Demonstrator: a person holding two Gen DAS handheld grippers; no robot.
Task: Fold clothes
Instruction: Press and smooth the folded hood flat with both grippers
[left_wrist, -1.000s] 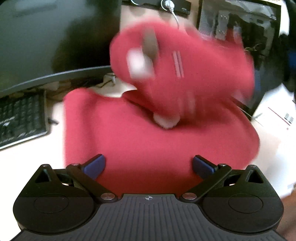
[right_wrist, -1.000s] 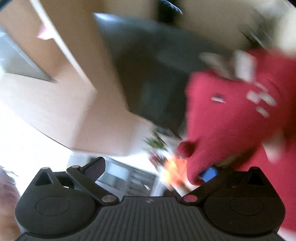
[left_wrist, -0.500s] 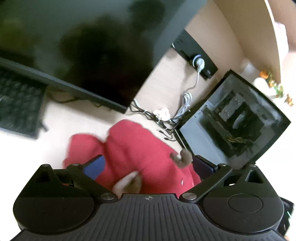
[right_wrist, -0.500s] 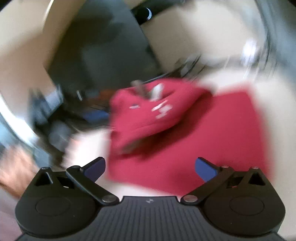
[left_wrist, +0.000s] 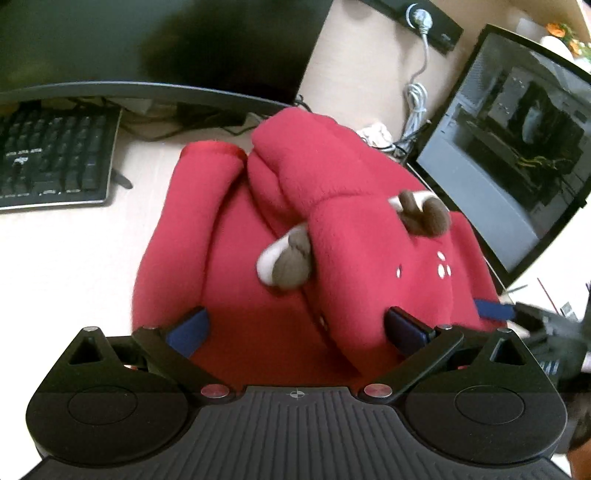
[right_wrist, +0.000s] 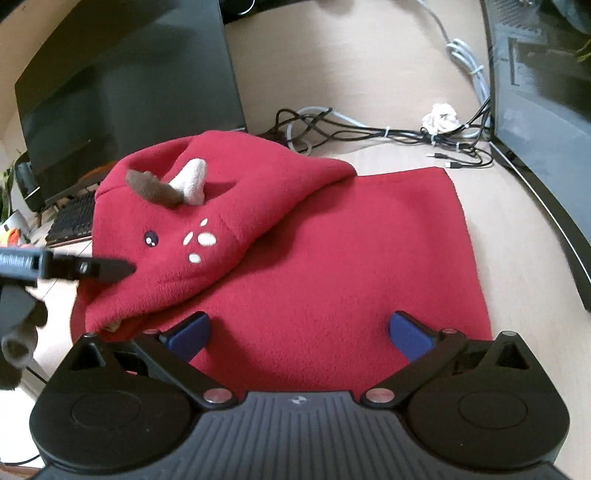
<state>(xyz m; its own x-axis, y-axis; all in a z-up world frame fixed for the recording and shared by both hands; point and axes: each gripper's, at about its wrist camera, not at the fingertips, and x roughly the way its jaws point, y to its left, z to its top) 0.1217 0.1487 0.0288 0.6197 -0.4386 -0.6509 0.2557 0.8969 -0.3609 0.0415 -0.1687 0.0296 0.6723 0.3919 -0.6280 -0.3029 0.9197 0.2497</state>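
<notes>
A red fleece hooded garment (left_wrist: 258, 258) lies folded on the light desk, its hood (left_wrist: 369, 240) with brown-and-cream horns and an embroidered face laid over the body. It also shows in the right wrist view (right_wrist: 314, 266), hood (right_wrist: 192, 236) at left. My left gripper (left_wrist: 295, 328) is open just above the garment's near edge, empty. My right gripper (right_wrist: 299, 332) is open over the garment's near edge, empty. The left gripper's finger (right_wrist: 92, 267) shows at the hood's left in the right wrist view.
A black keyboard (left_wrist: 51, 162) and curved monitor (left_wrist: 147, 48) stand at left behind the garment. A glass-sided PC case (left_wrist: 517, 147) stands at right. Cables (right_wrist: 369, 129) and a crumpled tissue (right_wrist: 441, 118) lie behind the garment.
The hood was swung through the air and now lies folded onto the garment's body. Both grippers have let go and hover open at the near edge.
</notes>
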